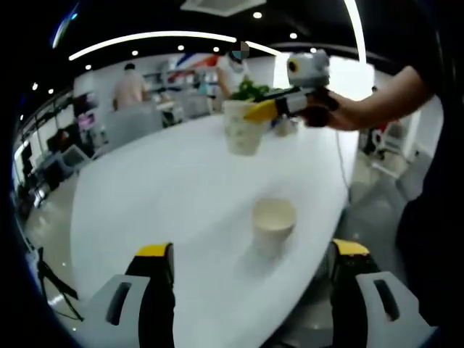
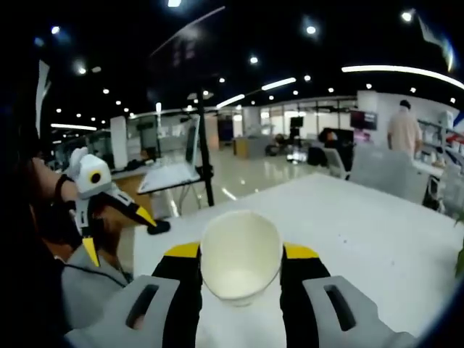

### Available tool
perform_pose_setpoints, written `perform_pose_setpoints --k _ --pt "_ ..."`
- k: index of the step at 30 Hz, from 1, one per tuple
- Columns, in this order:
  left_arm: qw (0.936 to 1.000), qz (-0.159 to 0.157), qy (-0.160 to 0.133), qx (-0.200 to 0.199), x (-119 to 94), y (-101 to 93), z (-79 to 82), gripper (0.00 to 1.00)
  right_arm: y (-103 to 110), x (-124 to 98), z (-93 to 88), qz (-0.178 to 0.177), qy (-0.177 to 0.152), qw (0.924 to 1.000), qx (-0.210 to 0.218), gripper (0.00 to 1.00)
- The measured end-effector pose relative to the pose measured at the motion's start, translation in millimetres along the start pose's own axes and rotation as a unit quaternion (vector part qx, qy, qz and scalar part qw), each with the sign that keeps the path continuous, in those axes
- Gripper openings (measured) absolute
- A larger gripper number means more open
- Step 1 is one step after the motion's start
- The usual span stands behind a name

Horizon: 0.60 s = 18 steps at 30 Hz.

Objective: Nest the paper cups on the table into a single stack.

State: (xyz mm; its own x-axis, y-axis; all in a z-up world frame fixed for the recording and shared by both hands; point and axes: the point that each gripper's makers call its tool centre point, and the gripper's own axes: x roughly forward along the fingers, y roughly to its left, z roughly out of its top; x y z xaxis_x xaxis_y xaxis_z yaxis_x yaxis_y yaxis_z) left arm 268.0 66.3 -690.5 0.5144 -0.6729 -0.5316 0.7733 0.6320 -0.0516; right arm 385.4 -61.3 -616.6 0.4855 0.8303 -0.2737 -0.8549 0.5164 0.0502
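Observation:
A white paper cup (image 1: 274, 221) stands upright on the white table (image 1: 167, 196), just ahead of my left gripper (image 1: 252, 250), whose yellow-tipped jaws are spread wide with nothing between them. Farther along the table, my right gripper (image 1: 248, 116), held by a hand, hangs in the air shut on a second paper cup (image 1: 241, 129). In the right gripper view that cup (image 2: 241, 264) sits squeezed between the right gripper (image 2: 243, 252) jaws, its mouth facing the camera. The left gripper (image 2: 119, 235) appears at the left, open, off the table's end.
A green plant (image 1: 250, 90) stands behind the lifted cup. The table edge (image 1: 341, 196) curves close on the right, with floor beyond it. A laptop on a stand (image 2: 174, 174) and chairs (image 2: 384, 170) stand around the table. People stand in the background.

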Motion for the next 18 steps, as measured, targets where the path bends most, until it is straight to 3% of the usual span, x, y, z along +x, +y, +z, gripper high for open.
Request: perform_pose_setpoints --k 9,18 --pt "0.9999 -0.001 -0.014 -0.007 -3 0.9 3.6 0.87 30 -9 10.2 0.016 -0.015 0.9998 0.001 0.38" --pt "0.9997 0.001 -0.016 -0.018 -8 6.6 -1.0 0.87 58 -10 9.2 0.042 -0.013 0.9990 -0.007 0.38"
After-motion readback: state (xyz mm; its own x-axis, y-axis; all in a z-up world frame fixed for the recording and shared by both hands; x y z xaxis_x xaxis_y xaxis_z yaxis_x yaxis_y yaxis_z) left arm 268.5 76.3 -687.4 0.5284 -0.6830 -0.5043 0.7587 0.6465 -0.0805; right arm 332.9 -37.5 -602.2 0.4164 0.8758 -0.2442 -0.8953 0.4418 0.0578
